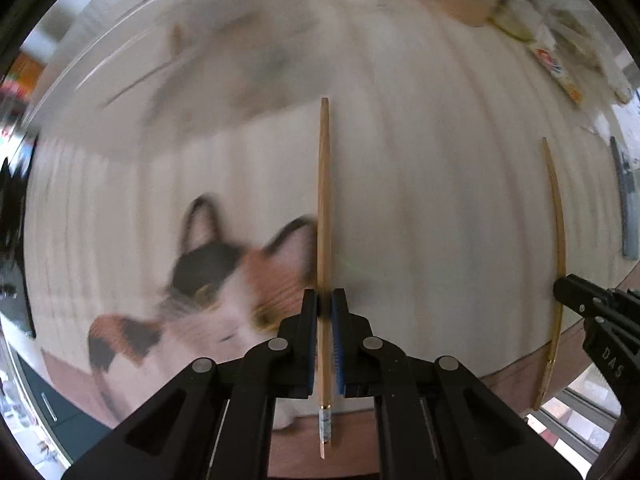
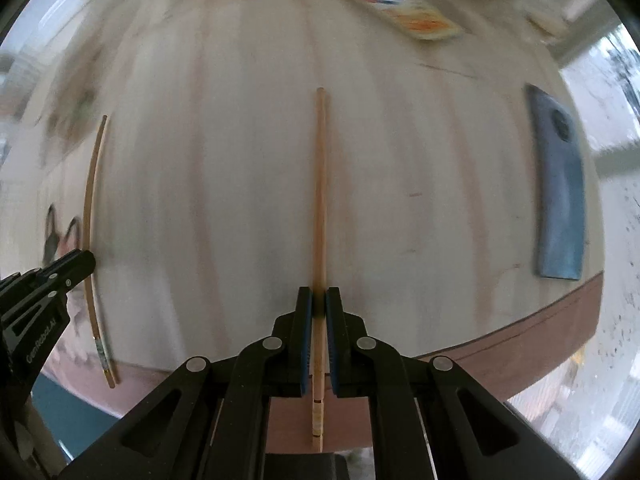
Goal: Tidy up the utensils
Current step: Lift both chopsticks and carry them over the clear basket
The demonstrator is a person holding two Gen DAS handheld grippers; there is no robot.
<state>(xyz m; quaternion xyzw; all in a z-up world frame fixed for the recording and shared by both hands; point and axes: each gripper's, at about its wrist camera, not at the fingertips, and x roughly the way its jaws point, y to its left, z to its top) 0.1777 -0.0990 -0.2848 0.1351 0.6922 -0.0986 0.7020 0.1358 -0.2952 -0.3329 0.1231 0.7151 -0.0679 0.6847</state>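
Observation:
My left gripper [image 1: 325, 304] is shut on a wooden chopstick [image 1: 323, 200] that points straight ahead above the pale table. My right gripper [image 2: 319, 304] is shut on a second wooden chopstick [image 2: 320, 200], also pointing forward. Each view shows the other arm: the right gripper [image 1: 560, 286] with its chopstick [image 1: 558, 240] at the right edge of the left wrist view, and the left gripper [image 2: 86, 260] with its chopstick [image 2: 90, 220] at the left edge of the right wrist view. Both sticks are held off the table, roughly parallel.
The background is motion-blurred. A calico cat picture [image 1: 224, 280] lies on the pale cloth at left. A blue-grey phone-like slab [image 2: 558, 184] lies at right near the table edge [image 2: 520, 332]. Packets [image 2: 404, 8] and blurred items sit at the far side.

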